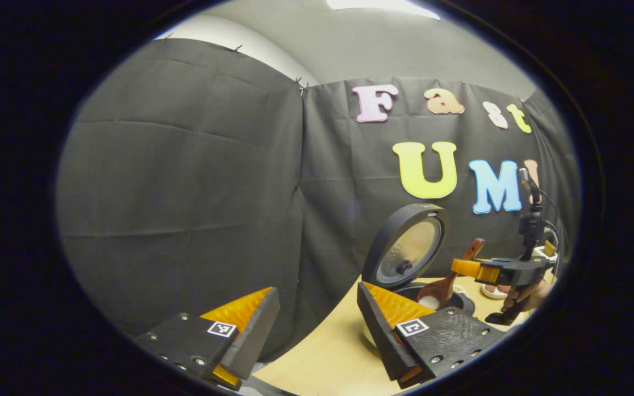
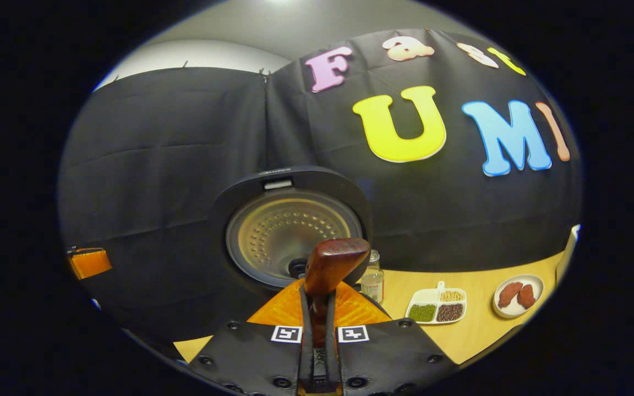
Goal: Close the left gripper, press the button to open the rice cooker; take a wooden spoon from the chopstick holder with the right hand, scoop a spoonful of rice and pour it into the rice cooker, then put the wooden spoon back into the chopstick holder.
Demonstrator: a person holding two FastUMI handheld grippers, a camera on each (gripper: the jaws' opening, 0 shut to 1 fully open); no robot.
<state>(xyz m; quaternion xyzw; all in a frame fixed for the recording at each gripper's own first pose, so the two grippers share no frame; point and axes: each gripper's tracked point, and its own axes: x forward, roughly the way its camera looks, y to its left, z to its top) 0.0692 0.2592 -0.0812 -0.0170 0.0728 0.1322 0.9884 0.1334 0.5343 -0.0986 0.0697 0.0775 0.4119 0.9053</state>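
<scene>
Right claw (image 2: 317, 324) grips wooden spoon (image 2: 332, 264); rice cooker (image 2: 289, 220) lid marking unreadable.

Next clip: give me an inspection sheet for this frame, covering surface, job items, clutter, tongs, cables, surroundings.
Surface: wooden table, no spills seen.
Job items: cooker lid open and upright; spoon holding rice, bowl over the pot. Chopstick holder: nothing seen.
Clutter: divided dish of grains, plate with two brown pieces, small jar.
Tongs: left tongs open and holding nothing; right tongs shut on the spoon handle.
Cables: thin cable beside the right tongs' mount.
Surroundings: black cloth wall.
</scene>
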